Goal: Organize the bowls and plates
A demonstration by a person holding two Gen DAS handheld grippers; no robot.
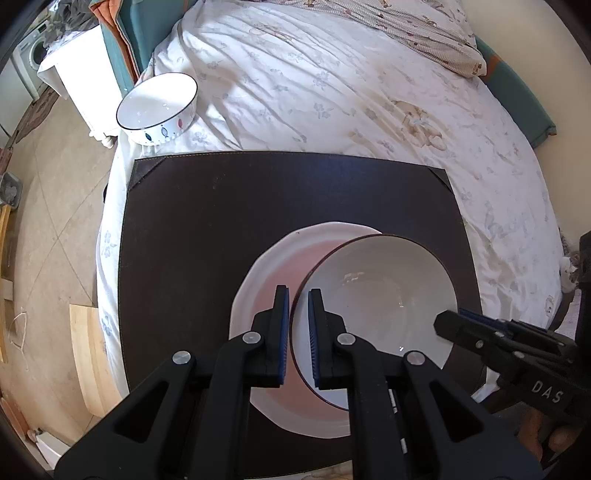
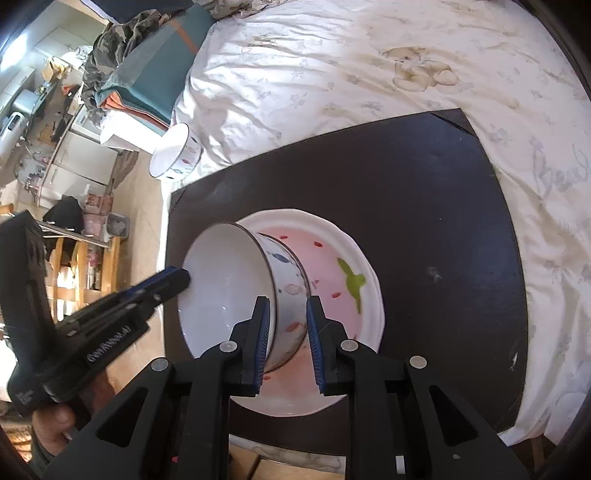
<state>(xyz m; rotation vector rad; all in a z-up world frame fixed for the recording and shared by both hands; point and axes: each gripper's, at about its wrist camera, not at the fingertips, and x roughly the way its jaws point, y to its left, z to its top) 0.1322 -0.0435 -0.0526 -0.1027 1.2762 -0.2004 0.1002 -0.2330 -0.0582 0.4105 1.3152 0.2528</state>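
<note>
A white bowl [image 1: 380, 295] with a dark rim and painted spots hangs over a pink-centred white plate [image 1: 266, 280] on a dark brown mat [image 1: 221, 206]. My left gripper [image 1: 297, 295] has its jaws on either side of the bowl's left rim. My right gripper [image 2: 287, 302] grips the bowl's [image 2: 229, 288] opposite wall, one finger inside and one outside. The plate [image 2: 332, 266] shows a green bird and red dots. A second white bowl [image 1: 157, 107] sits on the bed's far left corner and shows in the right wrist view [image 2: 177, 151].
The mat [image 2: 424, 206] lies on a bed with a white flowered sheet [image 1: 332, 92]. A white nightstand [image 1: 81, 81] stands left of the bed. Tiled floor [image 1: 48, 229] and a wooden board [image 1: 92, 354] are on the left. A patterned pillow [image 1: 417, 29] is at the back.
</note>
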